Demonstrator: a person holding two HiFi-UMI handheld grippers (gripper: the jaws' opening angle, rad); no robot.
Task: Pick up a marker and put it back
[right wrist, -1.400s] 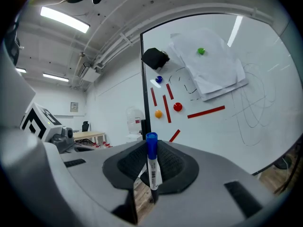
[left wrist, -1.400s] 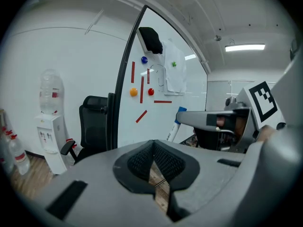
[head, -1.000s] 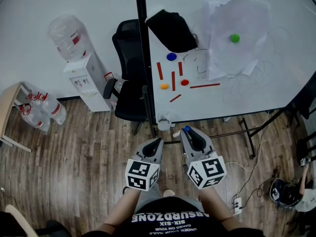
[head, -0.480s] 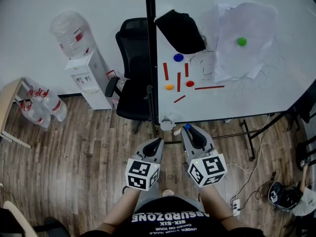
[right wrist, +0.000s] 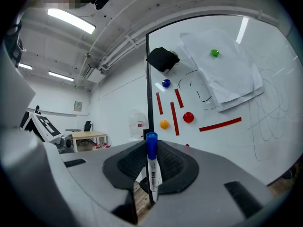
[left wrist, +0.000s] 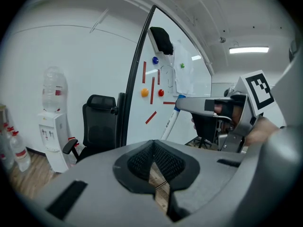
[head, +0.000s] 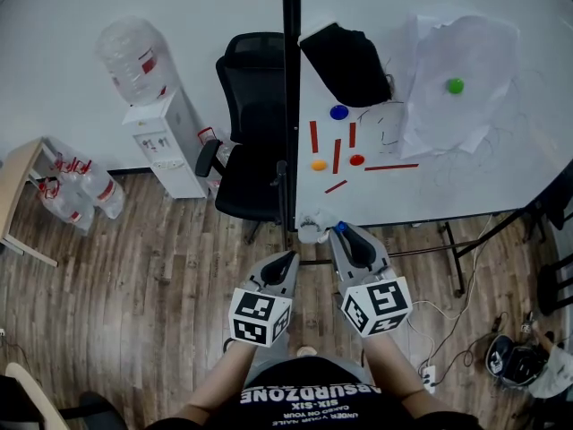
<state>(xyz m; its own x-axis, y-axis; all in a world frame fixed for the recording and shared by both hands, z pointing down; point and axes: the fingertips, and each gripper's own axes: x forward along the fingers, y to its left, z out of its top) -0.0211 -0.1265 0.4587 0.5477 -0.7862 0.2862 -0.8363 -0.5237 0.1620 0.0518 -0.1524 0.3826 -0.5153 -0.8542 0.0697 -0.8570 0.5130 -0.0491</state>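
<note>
Marker (right wrist: 152, 174) upright in grasp of right hand-held gripper (head: 346, 236); overhead, only its blue cap (head: 339, 227)

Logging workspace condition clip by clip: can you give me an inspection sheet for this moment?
Surface: upright whiteboard, pen scribbles on it.
Job's things: blue-capped marker, standing upright between the jaws.
Clutter: paper sheets, red strips, coloured magnets, black object, all on the whiteboard.
Grippers: right gripper shut on marker; left gripper shut, empty.
Cables: power strip with cables on the floor.
Surroundings: office chair, water dispenser, spare bottles.
</note>
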